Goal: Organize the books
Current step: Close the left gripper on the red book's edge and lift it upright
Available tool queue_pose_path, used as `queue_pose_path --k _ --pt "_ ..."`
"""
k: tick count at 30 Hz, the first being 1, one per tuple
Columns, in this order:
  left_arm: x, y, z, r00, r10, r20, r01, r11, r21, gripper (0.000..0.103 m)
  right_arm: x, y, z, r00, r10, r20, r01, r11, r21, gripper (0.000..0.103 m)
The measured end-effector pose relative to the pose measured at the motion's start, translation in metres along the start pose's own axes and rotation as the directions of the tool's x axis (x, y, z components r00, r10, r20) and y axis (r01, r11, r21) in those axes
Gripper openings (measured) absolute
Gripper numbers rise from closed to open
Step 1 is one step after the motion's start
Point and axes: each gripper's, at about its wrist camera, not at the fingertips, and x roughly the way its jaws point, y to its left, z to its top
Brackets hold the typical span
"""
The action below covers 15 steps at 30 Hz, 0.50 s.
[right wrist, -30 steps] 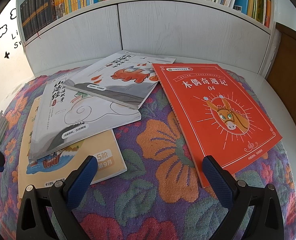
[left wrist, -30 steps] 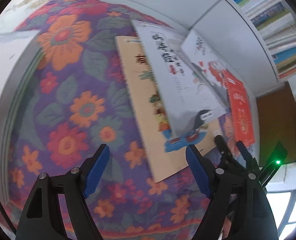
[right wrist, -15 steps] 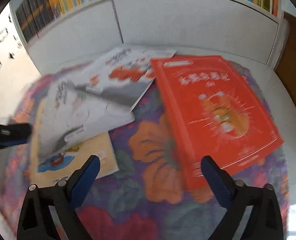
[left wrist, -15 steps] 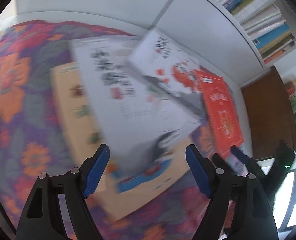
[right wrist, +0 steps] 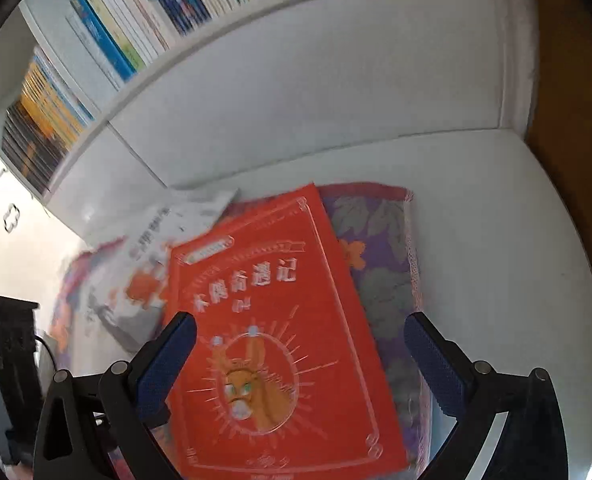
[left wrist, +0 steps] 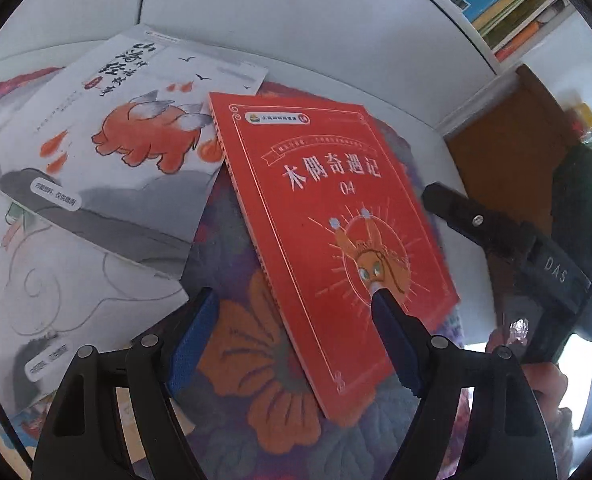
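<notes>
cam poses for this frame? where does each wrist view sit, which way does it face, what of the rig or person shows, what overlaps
Left wrist: on the left gripper, angled down at the red book, the white book with an orange beast and the floral cloth; its open blue-padded fingers, the right gripper and a hand show.
Right wrist: on the right gripper, angled down over the red book toward the bookshelf; its open fingers and the left gripper's body show.
Shared: red book, white book, floral cloth, bookshelf.

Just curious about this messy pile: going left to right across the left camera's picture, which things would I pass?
White book with the orange animal → red book → the other claw → brown panel.
</notes>
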Motion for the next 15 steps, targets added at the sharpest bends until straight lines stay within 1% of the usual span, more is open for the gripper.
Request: queue_pose_path --k 1,2,4,5,6,8,9,11,12,13,14,15 --pt "0.001 -0.001 0.0 1.0 -0.001 0.005 0.001 1.0 -0.003 0.082 0.005 0.002 0.001 0.999 0.037 -0.013 -0.037 0.999 -0.017 0.103" --pt "0.002 -0.002 0.0 1.0 -0.004 0.004 0.004 1.0 -0.002 0.083 0.01 0.004 0.0 0.998 0.049 -0.026 -0.05 0.998 -0.029 0.103" --pt "0.006 -0.009 0.002 1.0 0.007 -0.006 -0.006 0.999 0.036 0.084 0.025 0.006 -0.003 0.997 0.009 -0.076 -0.013 0.999 -0.053 0.103" --pt "0.007 -0.013 0.002 1.0 0.006 -0.012 -0.006 0.998 0.063 0.084 0.028 0.008 -0.004 0.997 -0.007 -0.079 0.002 0.998 -0.061 0.103" --pt "0.007 -0.015 0.002 1.0 -0.007 -0.016 0.008 0.997 0.078 0.084 0.025 0.01 -0.006 0.997 0.001 -0.071 -0.006 0.998 -0.059 0.103" --pt "0.008 -0.016 0.001 0.998 -0.057 -0.028 0.058 0.996 0.074 0.084 0.023 0.011 -0.007 0.992 0.059 -0.109 -0.064 0.997 -0.042 0.103" --pt "0.008 -0.015 0.001 0.998 -0.064 -0.027 0.065 0.996 0.066 0.084 0.024 0.011 -0.008 0.99 0.071 -0.123 -0.076 0.997 -0.033 0.103" --pt "0.005 -0.012 -0.001 0.996 -0.084 -0.042 0.086 0.995 0.056 0.084 0.021 0.013 -0.014 0.989 0.053 -0.138 -0.057 0.998 -0.025 0.103" --pt "0.002 -0.011 -0.003 0.993 -0.101 -0.067 0.105 0.993 0.049 0.084 0.019 0.015 -0.017 0.988 0.048 -0.15 -0.051 0.998 -0.021 0.103" --pt "0.0 -0.01 -0.005 0.989 -0.117 -0.086 0.122 0.991 0.05 0.084 0.015 0.016 -0.022 0.985 0.06 -0.161 -0.061 0.998 -0.002 0.103" --pt "-0.004 -0.008 -0.01 0.986 -0.134 -0.097 0.139 0.989 0.049 0.084 0.011 0.018 -0.027 0.982 0.083 -0.169 -0.082 0.997 0.013 0.103" --pt "-0.009 -0.006 -0.018 0.982 -0.15 -0.114 0.156 0.987 0.044 0.084 0.003 0.023 -0.037 0.975 0.133 -0.18 -0.129 0.991 0.033 0.103"
